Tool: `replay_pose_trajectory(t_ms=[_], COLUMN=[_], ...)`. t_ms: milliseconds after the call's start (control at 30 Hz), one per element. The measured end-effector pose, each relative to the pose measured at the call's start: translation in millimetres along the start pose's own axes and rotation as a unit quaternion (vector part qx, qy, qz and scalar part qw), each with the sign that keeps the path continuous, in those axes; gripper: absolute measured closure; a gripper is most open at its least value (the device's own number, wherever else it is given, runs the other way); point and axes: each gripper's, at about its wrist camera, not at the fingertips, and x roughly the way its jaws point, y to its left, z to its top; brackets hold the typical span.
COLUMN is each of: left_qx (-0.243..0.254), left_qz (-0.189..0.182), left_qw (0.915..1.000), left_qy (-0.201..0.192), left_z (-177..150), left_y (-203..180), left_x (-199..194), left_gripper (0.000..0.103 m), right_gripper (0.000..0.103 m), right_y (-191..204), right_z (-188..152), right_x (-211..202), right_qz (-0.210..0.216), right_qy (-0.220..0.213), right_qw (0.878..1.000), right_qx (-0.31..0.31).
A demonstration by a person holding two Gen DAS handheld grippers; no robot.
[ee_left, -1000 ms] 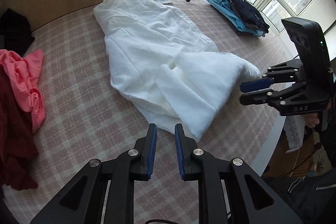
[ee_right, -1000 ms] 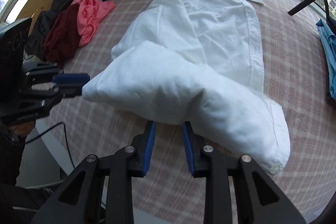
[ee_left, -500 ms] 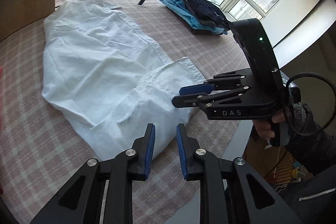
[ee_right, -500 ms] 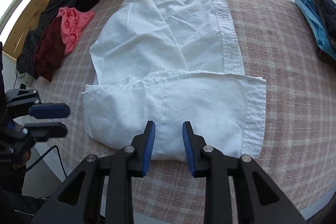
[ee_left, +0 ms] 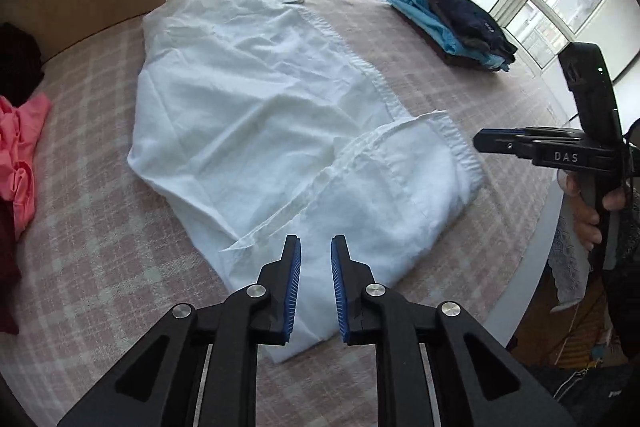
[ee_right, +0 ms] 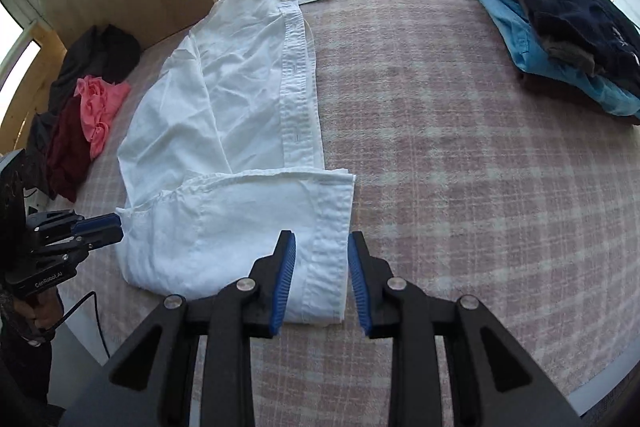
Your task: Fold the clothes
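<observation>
White shirt (ee_right: 224, 131) lies flat on the checked cloth (ee_right: 460, 167), its bottom part folded up at the near edge. Left gripper (ee_left: 316, 275) & right gripper (ee_right: 320, 275) hover above it, jaws apart, holding nothing.

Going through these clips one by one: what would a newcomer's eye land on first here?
The long white shirt stretched along the pink plaid bedcover, its near end folded back over itself, dominates both views. Both claws, left and right, hover open and empty over that folded end. A pink and dark red heap lies at the left, a blue and navy stack far right.
</observation>
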Motion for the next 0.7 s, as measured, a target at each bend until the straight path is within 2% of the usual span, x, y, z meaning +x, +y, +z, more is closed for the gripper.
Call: replay_pose_trajectory(t_ms=[100,267,367,467,533,567,600,700], left_qx=[0.021,-0.029,-0.054,-0.056,-0.049,-0.045,-0.042,-0.033], left_qz=[-0.001,0.010,0.001,0.007,0.019,0.023,0.034,0.071], left_qw=[0.9997,0.9980,0.9969,0.9975,0.9983,0.9986,0.9985,0.9967], left_qy=[0.011,0.055,0.058,0.044,0.025,0.013,0.004,-0.020], left_z=[6.3,2.3,7.4,19.3,29.3,35.4,43.3,69.5], left_y=[-20.5,-1.9,5.1,9.2,12.1,15.3,19.8,35.4], left_x=[16.3,50.4,30.7,-6.7,-37.0,-52.1,-63.3,-92.1], left_gripper=[0.083,0.084,0.084,0.082,0.078,0.073,0.072,0.071], right_gripper=[0.076,0.076,0.076,0.076,0.074,0.067,0.054,0.048], right_y=[15.0,30.6,25.3,22.1,24.4,26.6,28.8,37.6], right_z=[0.4,0.2,7.9,21.1,34.7,43.4,52.2,85.1], right_x=[11.5,59.2,50.0,11.8,-19.8,-33.8,-47.9,-73.7], right_qz=[0.046,0.021,0.037,0.075,0.086,0.085,0.083,0.073], right_qy=[0.017,0.067,0.074,0.048,0.023,0.008,-0.007,-0.044], right_qw=[0.998,0.994,0.994,0.994,0.994,0.993,0.993,0.991], right_qx=[-0.032,-0.088,-0.075,-0.064,-0.071,-0.077,-0.083,-0.108])
